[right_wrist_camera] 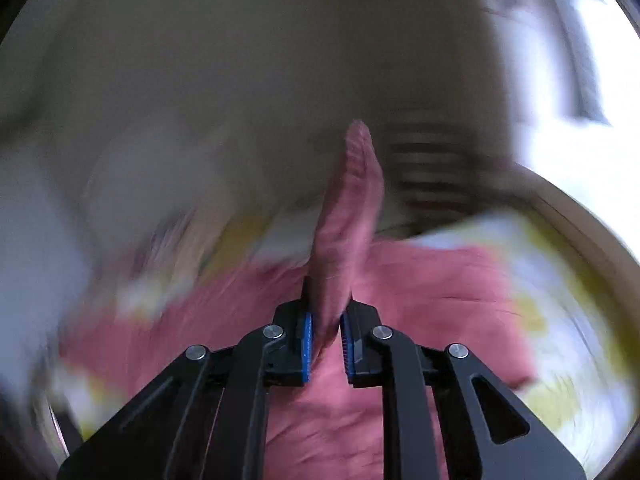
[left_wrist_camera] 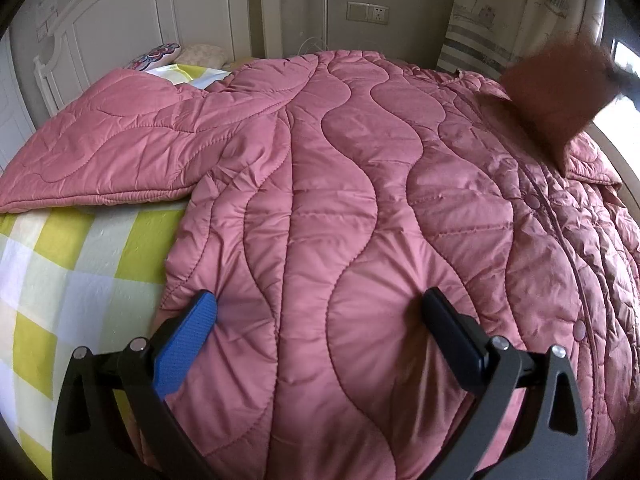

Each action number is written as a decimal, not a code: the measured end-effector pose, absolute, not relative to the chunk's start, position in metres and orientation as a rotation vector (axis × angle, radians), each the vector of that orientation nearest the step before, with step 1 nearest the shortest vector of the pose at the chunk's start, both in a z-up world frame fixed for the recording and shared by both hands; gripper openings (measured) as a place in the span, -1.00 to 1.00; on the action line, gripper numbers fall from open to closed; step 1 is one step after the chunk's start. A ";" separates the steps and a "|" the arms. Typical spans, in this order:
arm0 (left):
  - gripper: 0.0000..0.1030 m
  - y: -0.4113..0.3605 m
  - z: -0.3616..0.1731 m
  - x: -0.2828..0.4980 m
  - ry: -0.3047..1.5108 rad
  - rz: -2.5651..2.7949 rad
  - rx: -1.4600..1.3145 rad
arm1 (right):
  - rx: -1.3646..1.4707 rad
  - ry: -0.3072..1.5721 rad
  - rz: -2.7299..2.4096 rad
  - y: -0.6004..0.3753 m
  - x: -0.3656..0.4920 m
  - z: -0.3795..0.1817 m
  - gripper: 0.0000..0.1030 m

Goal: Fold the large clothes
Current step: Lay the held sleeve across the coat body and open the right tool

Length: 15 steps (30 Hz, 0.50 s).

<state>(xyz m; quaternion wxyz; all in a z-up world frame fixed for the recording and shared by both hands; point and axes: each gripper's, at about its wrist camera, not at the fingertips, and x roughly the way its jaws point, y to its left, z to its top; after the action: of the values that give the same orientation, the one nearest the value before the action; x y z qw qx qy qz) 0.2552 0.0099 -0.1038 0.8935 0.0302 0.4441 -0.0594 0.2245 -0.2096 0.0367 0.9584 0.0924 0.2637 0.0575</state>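
A pink quilted jacket [left_wrist_camera: 360,200] is spread over a bed, and it fills the centre and the right of the left wrist view. Its front is turned up, because a placket with snap buttons [left_wrist_camera: 534,201] is seen in the right part of the frame. One sleeve [left_wrist_camera: 112,148] is stretched out flat toward the left edge of the frame, over the yellow and white checked bedsheet [left_wrist_camera: 68,268]. A white headboard [left_wrist_camera: 120,12] and a patterned pillow [left_wrist_camera: 154,56] are seen in the upper left.

The left gripper [left_wrist_camera: 320,304] is held at the bottom of the frame with its fingers spread wide. The tips are pressed down on the padded cloth near the hem side, and nothing is pinched between them.

The right wrist view is much blurred by motion. The right gripper [right_wrist_camera: 325,330] is pressed together on a narrow strip of the pink cloth, which rises from between the blue pads [right_wrist_camera: 307,344] toward the centre of the frame. It cannot be told with certainty which part of the jacket this is. In the upper right of the left wrist view a blurred reddish patch [left_wrist_camera: 556,96] is seen above the jacket, perhaps the lifted cloth.

The task is judged to be at an early stage. No finished fold is visible: the body lies open and the left sleeve is not yet brought in. The first fold from the right side seems to be in hand, and the sleeve and the halving of the body are left to do.
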 end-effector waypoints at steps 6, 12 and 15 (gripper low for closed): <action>0.96 0.012 -0.103 0.255 0.919 -0.127 0.052 | 0.008 0.509 0.119 -0.159 0.209 0.035 0.65; 0.96 0.012 -0.104 0.256 0.918 -0.122 0.058 | 0.223 0.596 -0.125 -0.264 0.212 -0.007 0.39; 0.95 0.006 -0.099 0.256 0.939 -0.124 0.079 | 0.281 0.724 -0.194 -0.307 0.218 -0.049 0.36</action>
<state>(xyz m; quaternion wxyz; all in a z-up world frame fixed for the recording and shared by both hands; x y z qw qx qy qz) 0.2559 0.0055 -0.0993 0.8892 0.0379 0.4520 -0.0596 0.2181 -0.3066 -0.0493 0.9211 0.1366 0.3522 -0.0942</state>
